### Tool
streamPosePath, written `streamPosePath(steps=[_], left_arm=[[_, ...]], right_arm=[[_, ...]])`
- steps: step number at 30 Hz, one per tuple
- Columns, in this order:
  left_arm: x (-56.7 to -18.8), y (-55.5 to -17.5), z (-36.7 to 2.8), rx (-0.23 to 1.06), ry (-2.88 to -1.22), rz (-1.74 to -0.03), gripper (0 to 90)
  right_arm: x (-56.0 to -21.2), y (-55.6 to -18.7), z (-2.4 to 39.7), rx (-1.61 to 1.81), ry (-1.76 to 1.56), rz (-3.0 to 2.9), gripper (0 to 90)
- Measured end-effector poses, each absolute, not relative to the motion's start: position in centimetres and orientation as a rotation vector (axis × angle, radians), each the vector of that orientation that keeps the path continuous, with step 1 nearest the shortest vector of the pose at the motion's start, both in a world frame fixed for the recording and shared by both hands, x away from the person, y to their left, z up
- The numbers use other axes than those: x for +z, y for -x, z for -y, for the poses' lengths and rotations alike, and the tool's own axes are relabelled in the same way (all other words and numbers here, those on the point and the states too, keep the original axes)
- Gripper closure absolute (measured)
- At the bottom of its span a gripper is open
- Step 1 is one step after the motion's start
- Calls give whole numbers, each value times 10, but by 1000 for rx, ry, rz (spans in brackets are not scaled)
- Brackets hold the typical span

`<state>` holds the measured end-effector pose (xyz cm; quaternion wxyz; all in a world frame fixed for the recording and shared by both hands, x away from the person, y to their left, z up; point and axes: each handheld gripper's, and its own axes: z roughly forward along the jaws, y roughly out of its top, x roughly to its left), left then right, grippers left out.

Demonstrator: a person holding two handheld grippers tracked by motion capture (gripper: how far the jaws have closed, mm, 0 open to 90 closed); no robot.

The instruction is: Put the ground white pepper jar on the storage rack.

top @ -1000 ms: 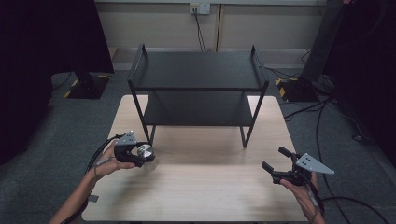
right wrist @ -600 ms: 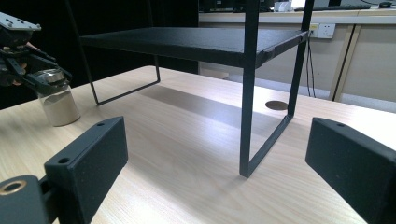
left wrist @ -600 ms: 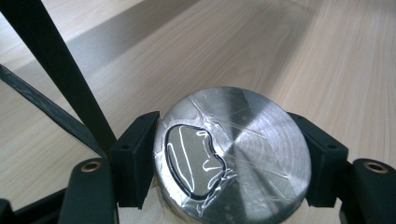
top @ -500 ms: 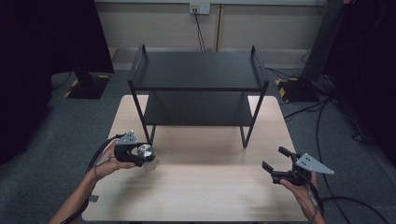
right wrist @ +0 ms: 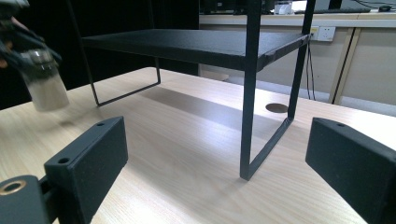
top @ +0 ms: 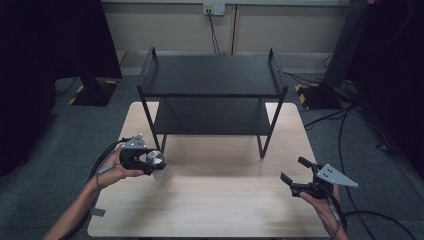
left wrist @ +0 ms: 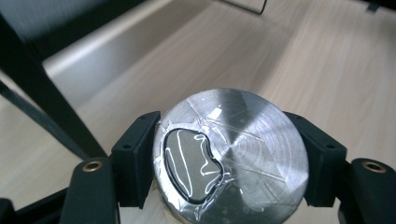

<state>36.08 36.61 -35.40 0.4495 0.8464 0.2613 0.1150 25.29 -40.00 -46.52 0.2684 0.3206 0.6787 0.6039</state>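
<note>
A shaker jar (top: pixel 159 167) with a round metal lid (left wrist: pixel 231 156) sits at lower left of the high view, clamped at the lid by the left gripper (top: pixel 142 159), off the wooden table (top: pixel 220 200). Lower right, the right gripper (top: pixel 297 176) gapes, holding nothing. Farther back stands a black two-tier shelf (top: pixel 212 75).

Rack (top: pixel 212 82) behind jar (top: pixel 159 167) (table's (top: pixel 225 200) left)

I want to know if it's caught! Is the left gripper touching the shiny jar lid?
Touching. In the left gripper view, both black jaws of the left gripper press against opposite sides of the shiny jar lid.
</note>
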Motion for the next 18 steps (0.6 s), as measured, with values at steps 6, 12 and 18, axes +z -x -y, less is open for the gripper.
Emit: streamPosePath(steps=[6, 12, 18], left_arm=[[-305, -350, -361, 331, -2068, -602, 332], [-252, -342, -352, 372, -2068, -569, 334], [-195, -344, -338, 377, -2083, -490, 343]], right_arm=[[-465, -253, 400, 1638, -843, -1828, 48], [-466, -253, 400, 1641, -840, -1826, 44], [-467, -252, 399, 1647, -844, -1806, 22]])
